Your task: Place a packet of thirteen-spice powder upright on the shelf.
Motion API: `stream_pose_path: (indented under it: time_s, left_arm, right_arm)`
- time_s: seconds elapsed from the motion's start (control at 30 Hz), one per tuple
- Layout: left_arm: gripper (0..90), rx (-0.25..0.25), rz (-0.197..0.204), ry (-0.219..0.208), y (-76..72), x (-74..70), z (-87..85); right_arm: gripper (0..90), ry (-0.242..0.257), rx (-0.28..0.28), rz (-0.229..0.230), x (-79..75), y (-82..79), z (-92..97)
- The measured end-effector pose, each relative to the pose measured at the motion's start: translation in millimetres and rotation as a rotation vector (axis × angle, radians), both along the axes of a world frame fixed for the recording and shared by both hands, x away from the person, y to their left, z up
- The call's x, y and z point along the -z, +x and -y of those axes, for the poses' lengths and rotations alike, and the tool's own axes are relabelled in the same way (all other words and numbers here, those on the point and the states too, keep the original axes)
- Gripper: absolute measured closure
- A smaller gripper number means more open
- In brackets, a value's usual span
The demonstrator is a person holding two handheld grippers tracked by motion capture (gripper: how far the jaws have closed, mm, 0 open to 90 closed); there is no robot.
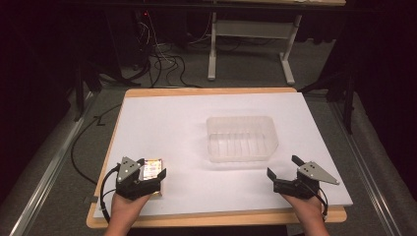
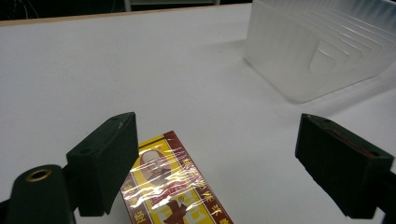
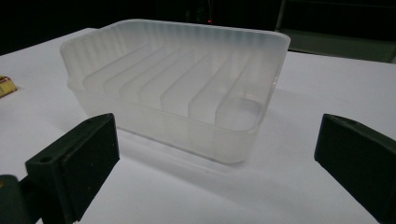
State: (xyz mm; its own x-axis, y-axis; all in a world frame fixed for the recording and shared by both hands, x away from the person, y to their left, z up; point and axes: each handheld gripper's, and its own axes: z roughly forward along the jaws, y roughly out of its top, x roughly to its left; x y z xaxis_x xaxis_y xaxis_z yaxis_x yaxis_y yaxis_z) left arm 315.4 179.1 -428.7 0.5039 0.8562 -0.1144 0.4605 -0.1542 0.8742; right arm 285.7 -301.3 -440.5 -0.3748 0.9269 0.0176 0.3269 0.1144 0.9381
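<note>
A small yellow and dark-red box wrapped in clear film lies flat near the table's front left corner. My left gripper stands open around it; in the left gripper view the box lies low between the jaws, close beside the left pad, and the right pad is well clear of it. A translucent ribbed plastic container stands empty in the middle of the table. My right gripper is open near the front right, facing the container with nothing between its jaws. A corner of the box shows at that view's left edge.
The white board covers a wooden table whose edge shows along the front. Beyond the far edge are a grey carpet, loose black cables and a white desk frame. A cable trails off the left side.
</note>
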Motion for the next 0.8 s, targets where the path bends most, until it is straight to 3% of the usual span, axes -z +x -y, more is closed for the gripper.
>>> stream_pose_path:
  time_s: [0.33,0.53,0.63,0.67,0.8]
  left_arm:
    - [13.4,-0.002,-0.017,0.003,5.8,0.2,4.4]
    - [15.8,-0.020,-0.053,-0.031,10.6,-0.9,1.4]
    - [15.7,-0.059,-0.103,-0.034,16.0,0.3,-3.5]
    - [15.7,-0.072,-0.118,-0.038,17.0,0.6,-4.5]
    - [15.4,-0.106,-0.170,0.006,20.3,0.6,-5.1]
  right_arm:
    - [0.1,-0.010,0.020,0.001,-0.3,-4.1,6.7]
    - [0.1,-0.009,0.037,-0.003,-3.9,-7.3,13.7]
    - [0.1,-0.030,0.039,-0.006,-8.4,-5.8,18.6]
    - [0.1,-0.068,0.038,-0.006,-9.0,-4.1,22.1]
    - [0.1,-0.066,0.048,-0.001,-4.6,-3.2,28.6]
